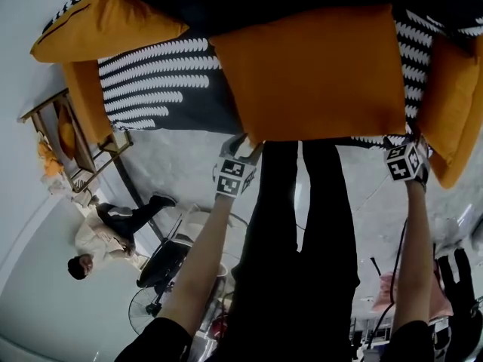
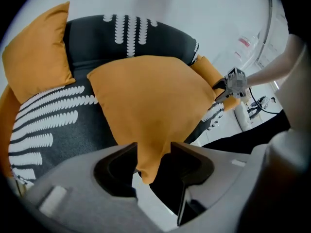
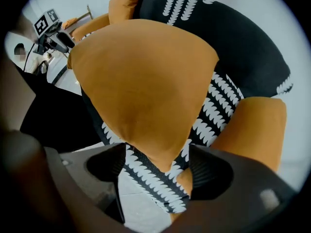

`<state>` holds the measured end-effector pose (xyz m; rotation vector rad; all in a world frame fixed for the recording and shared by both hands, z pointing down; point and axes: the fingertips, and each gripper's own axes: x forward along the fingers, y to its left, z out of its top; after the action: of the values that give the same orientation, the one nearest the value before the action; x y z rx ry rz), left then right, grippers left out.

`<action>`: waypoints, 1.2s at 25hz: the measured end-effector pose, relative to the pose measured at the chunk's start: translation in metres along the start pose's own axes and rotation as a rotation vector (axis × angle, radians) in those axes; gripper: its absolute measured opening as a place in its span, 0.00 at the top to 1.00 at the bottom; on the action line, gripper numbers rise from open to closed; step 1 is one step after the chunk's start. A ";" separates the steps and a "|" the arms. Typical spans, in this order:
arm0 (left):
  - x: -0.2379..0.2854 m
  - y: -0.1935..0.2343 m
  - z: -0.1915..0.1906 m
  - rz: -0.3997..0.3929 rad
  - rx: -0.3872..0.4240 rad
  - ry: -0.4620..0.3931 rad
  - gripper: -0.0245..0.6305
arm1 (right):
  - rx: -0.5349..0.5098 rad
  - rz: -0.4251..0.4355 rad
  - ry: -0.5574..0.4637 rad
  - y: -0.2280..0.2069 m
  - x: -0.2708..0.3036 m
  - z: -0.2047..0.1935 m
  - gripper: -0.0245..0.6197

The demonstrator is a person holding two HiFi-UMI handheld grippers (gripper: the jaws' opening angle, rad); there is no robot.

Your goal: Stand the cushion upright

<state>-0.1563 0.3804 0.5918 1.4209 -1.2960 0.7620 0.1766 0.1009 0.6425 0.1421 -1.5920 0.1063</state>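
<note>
Black-white sofa (image 1: pixel 158 89) under orange cushion (image 1: pixel 317 66). My left gripper (image 2: pixel 153 154), right gripper (image 3: pixel 158 161) both open, cushion corners between jaws, not squeezed. I fear cushion flops: nothing holds it.

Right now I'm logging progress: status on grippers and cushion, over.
Left gripper open, orange cushion corner between its jaws. Right gripper open over the other near corner. Cushion lying flat on the patterned seat. Nothing blocking.

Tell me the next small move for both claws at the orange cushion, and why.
Probably close both claws. The left claw and right claw each stand open around a near corner of the orange cushion, which lies on the sofa seat; a grip should come before tipping it upright.
</note>
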 end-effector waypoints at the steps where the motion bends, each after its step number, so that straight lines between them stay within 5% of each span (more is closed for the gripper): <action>1: 0.004 0.001 -0.008 -0.004 0.012 0.024 0.63 | -0.006 -0.002 0.015 0.000 0.004 -0.003 0.35; 6: 0.020 0.001 -0.045 0.019 0.003 0.154 0.53 | -0.008 0.002 0.074 0.002 0.015 -0.024 0.35; 11: 0.037 0.008 -0.062 0.045 -0.028 0.184 0.53 | 0.040 0.004 0.089 0.003 0.029 -0.026 0.35; 13: 0.042 0.009 -0.066 0.044 -0.024 0.199 0.57 | 0.082 0.020 0.080 0.005 0.031 -0.022 0.35; 15: 0.045 0.013 -0.067 0.041 -0.038 0.203 0.71 | 0.102 0.028 0.072 0.005 0.033 -0.016 0.35; 19: 0.042 0.016 -0.066 0.042 -0.069 0.209 0.77 | 0.106 0.022 0.077 0.004 0.029 -0.014 0.36; 30: 0.024 0.011 -0.055 0.065 -0.043 0.217 0.83 | 0.072 -0.035 0.005 -0.004 0.005 -0.004 0.67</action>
<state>-0.1518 0.4261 0.6320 1.2299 -1.1872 0.9002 0.1812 0.0977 0.6479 0.2256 -1.5805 0.1369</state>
